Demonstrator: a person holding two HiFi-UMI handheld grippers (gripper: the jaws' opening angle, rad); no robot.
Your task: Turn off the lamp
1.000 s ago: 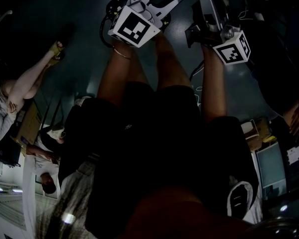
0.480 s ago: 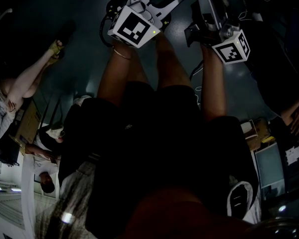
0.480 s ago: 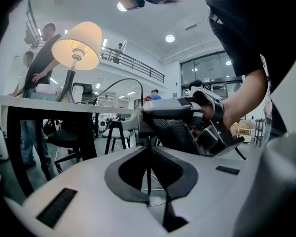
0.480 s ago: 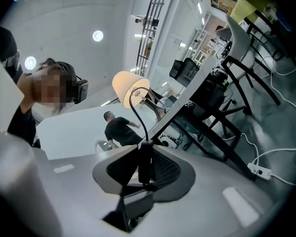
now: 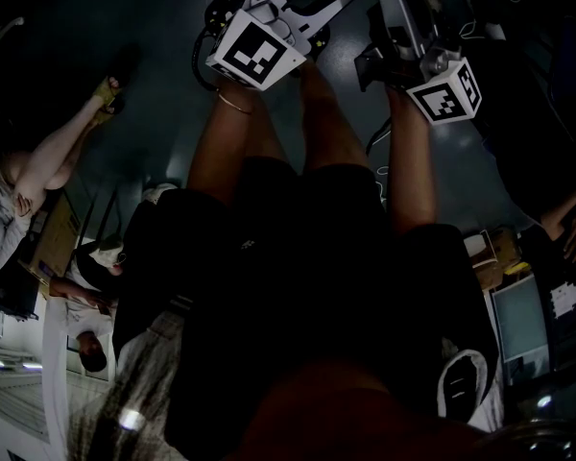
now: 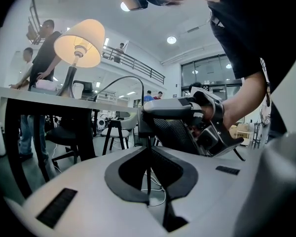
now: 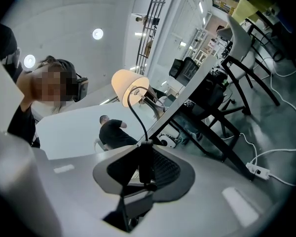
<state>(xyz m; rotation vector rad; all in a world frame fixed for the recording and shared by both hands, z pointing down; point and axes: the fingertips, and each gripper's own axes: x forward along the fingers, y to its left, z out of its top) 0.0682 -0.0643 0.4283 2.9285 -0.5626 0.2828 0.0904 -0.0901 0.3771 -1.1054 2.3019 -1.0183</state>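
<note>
The lit cream-shaded lamp (image 6: 79, 42) stands on the pale table (image 6: 19, 94), well above me, with a person (image 6: 43, 51) behind it and a dark chair (image 6: 64, 135) beneath. Its thin black cord (image 6: 119, 80) arcs down. My left gripper (image 6: 149, 184), nearly closed, pinches that cord. My right gripper (image 7: 144, 172), jaws partly spread, clamps the cord's black oblong switch (image 7: 145, 157).

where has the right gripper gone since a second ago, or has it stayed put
No, the right gripper has not moved: in the head view its marker cube keeps the same gap from the monitor at lower right.
</note>
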